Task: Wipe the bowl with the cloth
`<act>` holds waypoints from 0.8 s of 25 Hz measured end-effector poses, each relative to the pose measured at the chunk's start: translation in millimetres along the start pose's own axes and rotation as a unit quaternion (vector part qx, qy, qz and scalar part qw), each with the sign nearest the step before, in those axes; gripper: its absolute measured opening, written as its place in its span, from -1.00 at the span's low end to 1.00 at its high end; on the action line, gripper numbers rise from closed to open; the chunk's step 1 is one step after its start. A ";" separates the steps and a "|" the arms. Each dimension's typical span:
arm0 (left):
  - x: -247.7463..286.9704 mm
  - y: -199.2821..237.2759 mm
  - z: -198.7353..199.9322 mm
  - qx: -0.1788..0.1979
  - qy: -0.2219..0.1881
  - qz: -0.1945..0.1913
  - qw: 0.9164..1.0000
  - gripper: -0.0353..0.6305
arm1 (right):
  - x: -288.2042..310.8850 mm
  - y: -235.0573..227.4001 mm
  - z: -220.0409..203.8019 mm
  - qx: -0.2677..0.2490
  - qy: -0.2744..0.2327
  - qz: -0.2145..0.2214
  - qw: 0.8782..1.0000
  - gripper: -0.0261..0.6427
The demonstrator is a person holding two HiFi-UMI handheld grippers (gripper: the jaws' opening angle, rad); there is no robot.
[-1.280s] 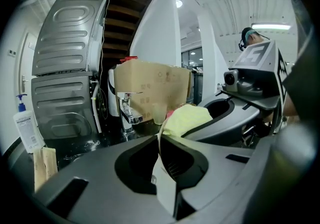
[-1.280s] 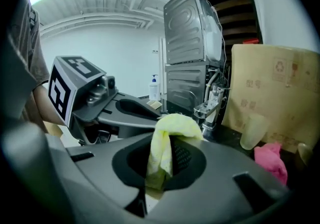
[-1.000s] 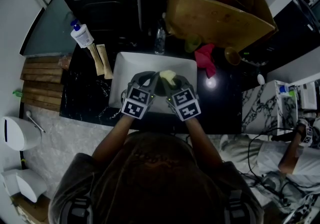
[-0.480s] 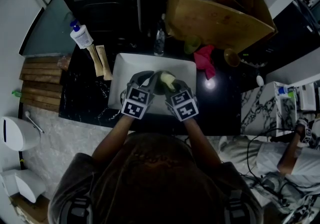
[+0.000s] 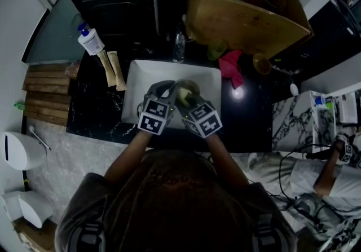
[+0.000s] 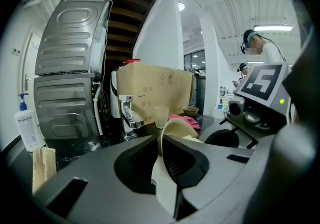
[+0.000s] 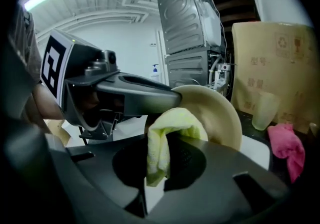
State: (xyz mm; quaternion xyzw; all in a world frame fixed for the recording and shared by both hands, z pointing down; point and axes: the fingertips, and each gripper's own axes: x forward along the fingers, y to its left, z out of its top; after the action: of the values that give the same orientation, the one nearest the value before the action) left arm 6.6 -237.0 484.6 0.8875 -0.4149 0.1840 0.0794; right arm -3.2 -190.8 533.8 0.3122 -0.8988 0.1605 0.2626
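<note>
A cream bowl [image 7: 220, 110] is held on edge over the white sink [image 5: 141, 73], its rim pinched in my left gripper [image 6: 161, 160], which is shut on it. The bowl [image 6: 172, 133] stands upright between the left jaws. My right gripper [image 7: 157, 160] is shut on a yellow-green cloth [image 7: 162, 135], and the cloth presses against the bowl's hollow face. In the head view both grippers meet over the sink, the left gripper [image 5: 163, 98] beside the right gripper [image 5: 189, 104], with the bowl [image 5: 189, 87] and the cloth [image 5: 183, 96] between them.
A chrome tap [image 6: 127, 115] stands behind the sink. A pink rag [image 5: 232, 67] and a pale cup [image 7: 262, 110] sit on the black counter at the right. A soap bottle [image 5: 90, 39] stands at the left, a cardboard box [image 5: 242, 8] behind, and a person [image 5: 338, 172] at far right.
The right gripper with the cloth has shifted a little left and inward across the bowl. The left gripper holds the bowl in nearly the same place.
</note>
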 end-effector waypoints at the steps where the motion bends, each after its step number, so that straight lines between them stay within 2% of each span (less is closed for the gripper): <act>1: 0.1 -0.1 -1.3 -0.001 0.001 0.000 1.000 -0.77 | 0.0 3.3 1.0 0.004 -0.004 0.009 1.000 -0.86; 6: -1.6 6.0 -3.3 -0.014 -0.001 0.007 1.000 -0.77 | -1.6 11.4 5.4 0.019 -0.025 0.037 0.999 -0.86; 20: -15.4 46.0 -12.4 -0.042 -0.013 0.068 0.997 -0.81 | -19.3 -0.5 -0.7 0.031 -0.051 0.024 0.998 -0.86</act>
State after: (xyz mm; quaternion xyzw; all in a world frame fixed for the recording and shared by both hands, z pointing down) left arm -40.8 -252.1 489.5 0.8556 -0.4825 0.1593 0.0988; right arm 10.2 -181.7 523.4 0.3061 -0.9130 0.1780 0.2027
